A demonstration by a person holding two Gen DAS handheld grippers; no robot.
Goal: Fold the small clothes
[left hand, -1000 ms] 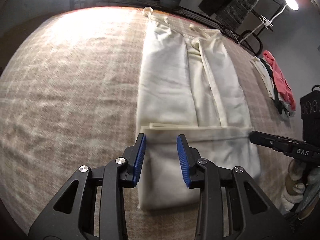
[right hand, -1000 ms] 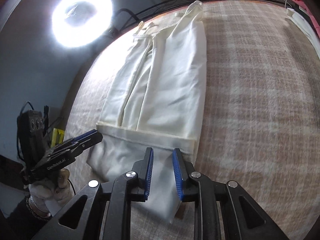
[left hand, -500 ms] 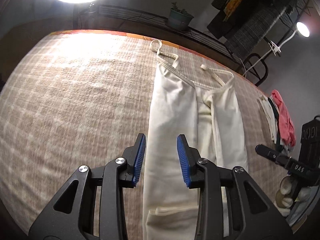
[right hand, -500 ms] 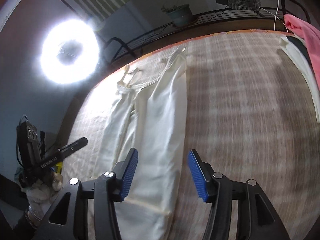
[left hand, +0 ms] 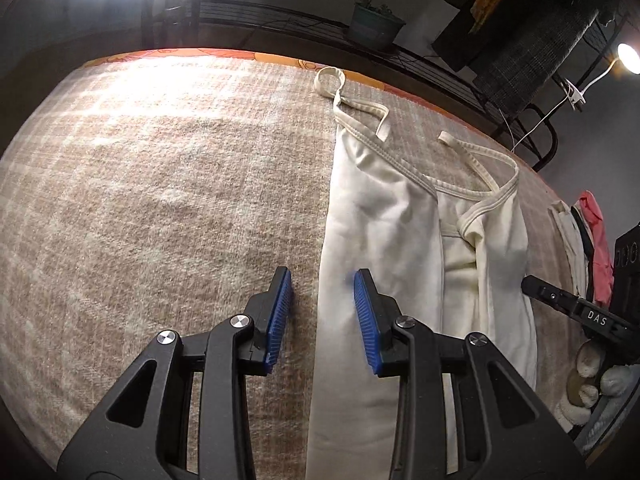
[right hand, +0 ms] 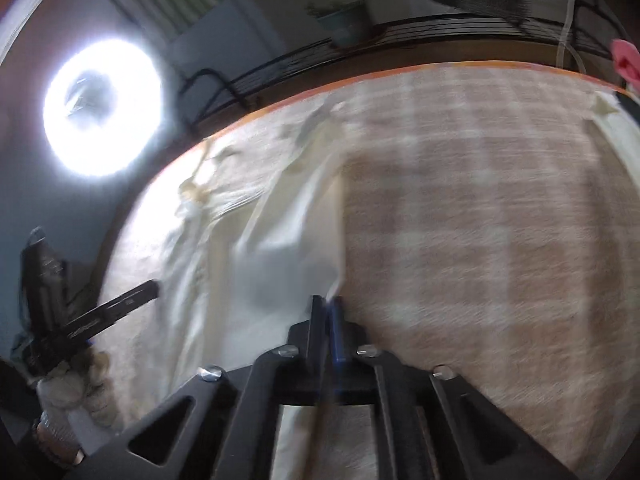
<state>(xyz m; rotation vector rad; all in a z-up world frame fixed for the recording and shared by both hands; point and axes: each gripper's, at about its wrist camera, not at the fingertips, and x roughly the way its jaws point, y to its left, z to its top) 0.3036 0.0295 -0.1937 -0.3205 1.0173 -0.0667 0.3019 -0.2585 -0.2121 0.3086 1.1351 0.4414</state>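
left gripper (left hand: 322, 312): jaws wide, astride the cream garment's (left hand: 380, 240) 9 o'clock edge | right gripper (right hand: 328, 322): jaws pinched onto the garment's edge, view blurred | plaid blanket (left hand: 160, 200) underneath

1. This is a room in a home, fitted out for filming.
2. A checked beige blanket (left hand: 160, 208) with an orange patterned edge (left hand: 256, 57) covers a wide flat surface like a bed.
3. Along the far side runs a black metal rail (left hand: 280, 12), and a potted plant (left hand: 374, 24) stands on it.
4. Dark clothes (left hand: 532, 40) hang at the far right.
5. A ring light (right hand: 102, 106) glows at the far left; a small clip lamp (left hand: 628, 58) shines at the far right.
6. A pile of clothes, one of them pink (left hand: 598, 248), lies at the right edge.
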